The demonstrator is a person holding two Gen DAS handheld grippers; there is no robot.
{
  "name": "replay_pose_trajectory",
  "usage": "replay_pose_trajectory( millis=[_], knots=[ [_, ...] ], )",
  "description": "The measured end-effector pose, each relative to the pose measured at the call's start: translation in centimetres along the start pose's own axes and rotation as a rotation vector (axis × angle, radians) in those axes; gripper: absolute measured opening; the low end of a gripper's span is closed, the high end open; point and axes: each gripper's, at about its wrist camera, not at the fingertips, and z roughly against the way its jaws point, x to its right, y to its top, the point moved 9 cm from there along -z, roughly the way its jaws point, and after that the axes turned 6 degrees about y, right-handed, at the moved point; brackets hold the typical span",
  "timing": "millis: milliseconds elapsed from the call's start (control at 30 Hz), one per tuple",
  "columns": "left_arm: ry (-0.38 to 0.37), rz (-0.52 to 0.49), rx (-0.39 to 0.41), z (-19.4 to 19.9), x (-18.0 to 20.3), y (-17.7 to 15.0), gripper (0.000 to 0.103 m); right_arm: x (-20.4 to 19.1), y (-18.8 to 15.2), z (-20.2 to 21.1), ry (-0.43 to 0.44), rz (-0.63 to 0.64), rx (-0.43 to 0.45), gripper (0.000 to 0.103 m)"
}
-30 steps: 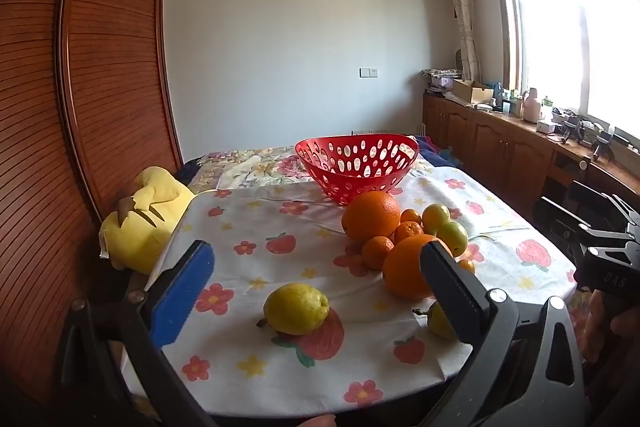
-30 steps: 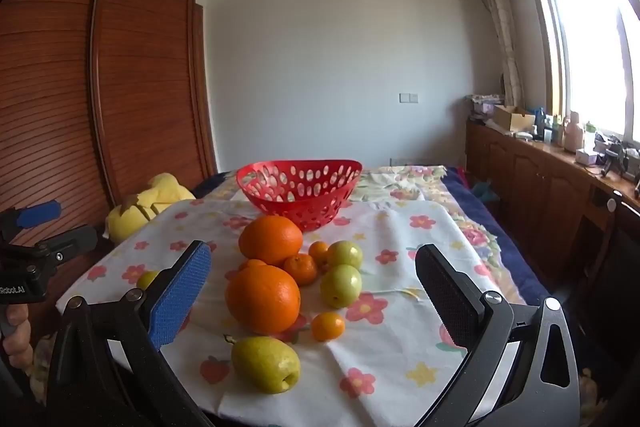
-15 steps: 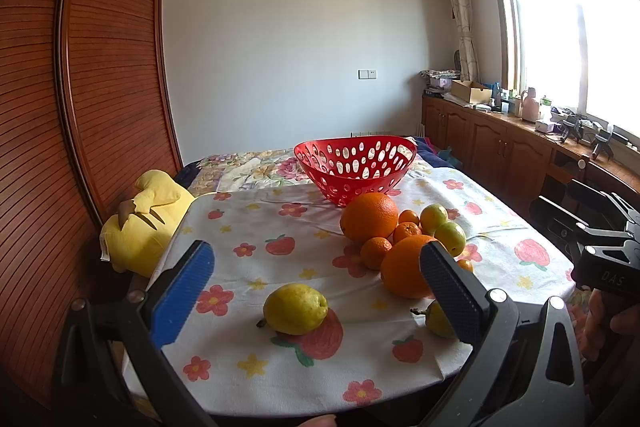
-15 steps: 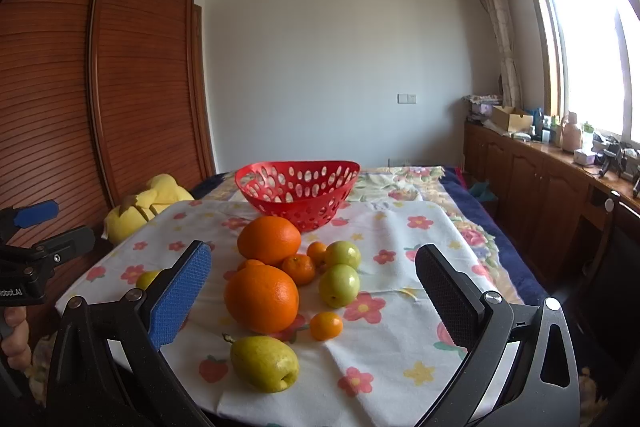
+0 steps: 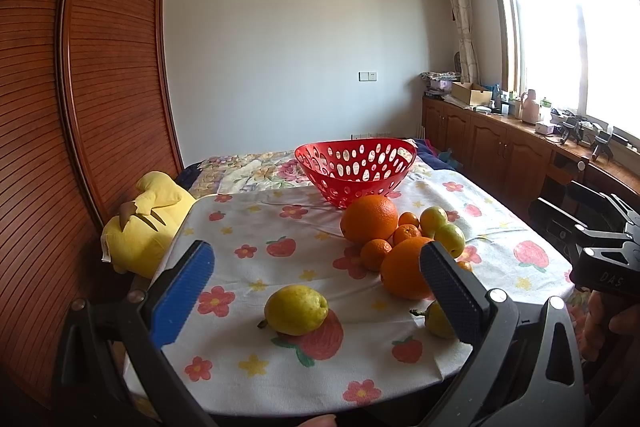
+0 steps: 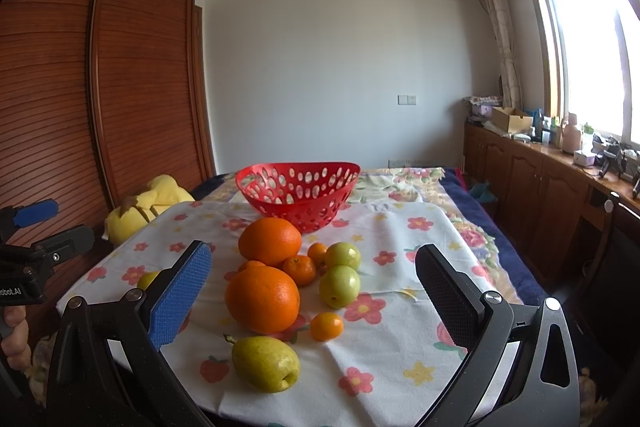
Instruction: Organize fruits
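**A:** Left wrist view first. Any readable text? I only catch "DAS" on the black right gripper body (image 5: pixel 608 267) at the right edge.

**B:** Same. The left gripper (image 5: pixel 316 277) has its jaws spread wide with nothing between the pads (one pad blue, one black). A yellow pear (image 5: pixel 296 310) sits on the white flower-and-strawberry tablecloth (image 5: pixel 248 239) between them, long axis roughly left to right, stem end pointing left. A second greenish-yellow pear (image 5: pixel 436 319) is half hidden behind the black finger, stem pointing left too.

**A:** And the pile?

**B:** Two big oranges (image 5: pixel 370 218), small mandarins and green round fruits bunched together, just in front of the red perforated plastic basket (image 5: pixel 355 170). I can't see any fruit in the basket. Yellow plush toy (image 5: pixel 144 223) off the table's left edge.

**A:** Right wrist view: "Robot.AI" partly readable on the left gripper (image 6: pixel 16 291).

**B:** The right gripper (image 6: pixel 312 279) is spread open as well, gripping nothing. The greenish pear (image 6: pixel 266 363) lies nearest, stem pointing up-left toward the big near orange (image 6: pixel 262 299).
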Motion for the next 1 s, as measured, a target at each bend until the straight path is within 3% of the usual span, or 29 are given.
replay_pose_trajectory(
  millis=[1000],
  knots=[
    [0.003,-0.005,0.006,0.21,0.03,0.22,0.103,-0.18,0.02,-0.01,0.001,0.000,0.001,0.103]
  ],
)
